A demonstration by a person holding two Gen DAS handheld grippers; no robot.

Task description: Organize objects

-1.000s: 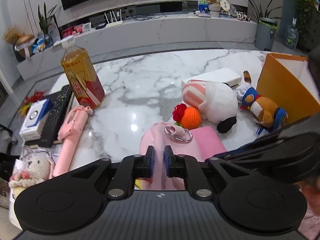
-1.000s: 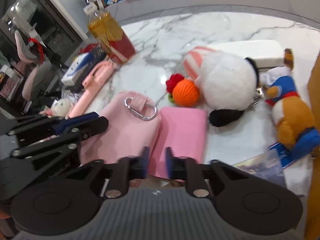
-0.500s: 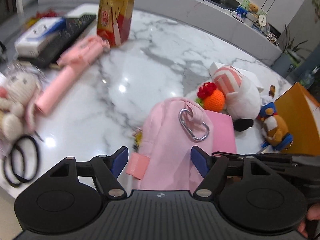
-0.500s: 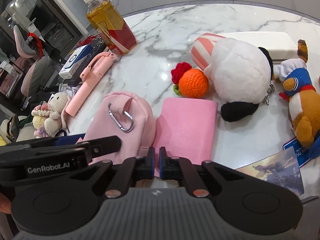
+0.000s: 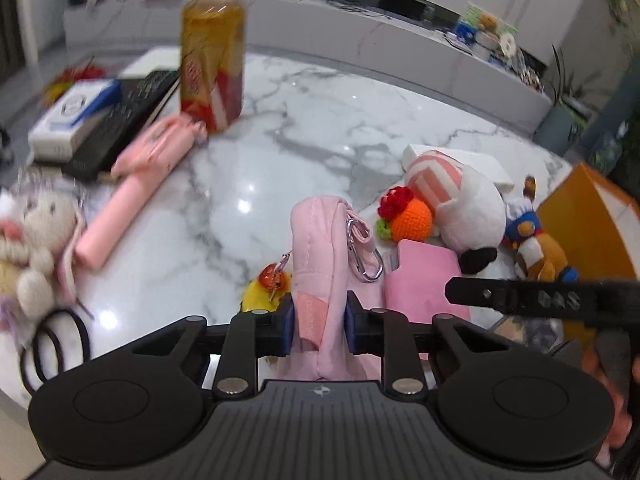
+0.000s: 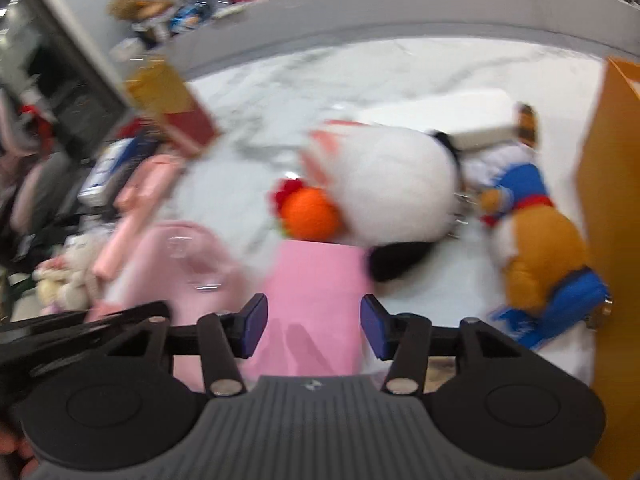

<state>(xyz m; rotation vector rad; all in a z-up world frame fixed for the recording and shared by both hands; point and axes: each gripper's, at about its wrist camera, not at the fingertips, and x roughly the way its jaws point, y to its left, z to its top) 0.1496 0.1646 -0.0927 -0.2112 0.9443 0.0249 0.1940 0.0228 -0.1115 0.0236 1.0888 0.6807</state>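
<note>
My left gripper [image 5: 320, 328] is closing and its blue pads squeeze the pink pouch [image 5: 320, 248], which stands pinched on edge with its silver carabiner [image 5: 366, 264] hanging to the right. In the blurred right wrist view my right gripper [image 6: 313, 327] is opening, its pads apart above the flat pink case [image 6: 316, 280] and not touching it. That pink case [image 5: 424, 280] lies just right of the pouch [image 6: 188, 256]. One black finger of the right gripper [image 5: 520, 300] reaches in from the right.
An orange crochet ball [image 5: 412, 220], a white plush [image 5: 468, 208] and a blue-dressed plush [image 5: 536, 248] lie before the orange box [image 5: 588, 224]. On the left stand a tea bottle [image 5: 212, 60], pink stick [image 5: 132, 196], remote [image 5: 120, 120], bunny plush [image 5: 36, 240] and hair ties [image 5: 52, 348].
The left jaws went from shut to wide open, then closed on the pink pouch, which is now squeezed upright. The right jaws went from shut to apart over the pink case.
</note>
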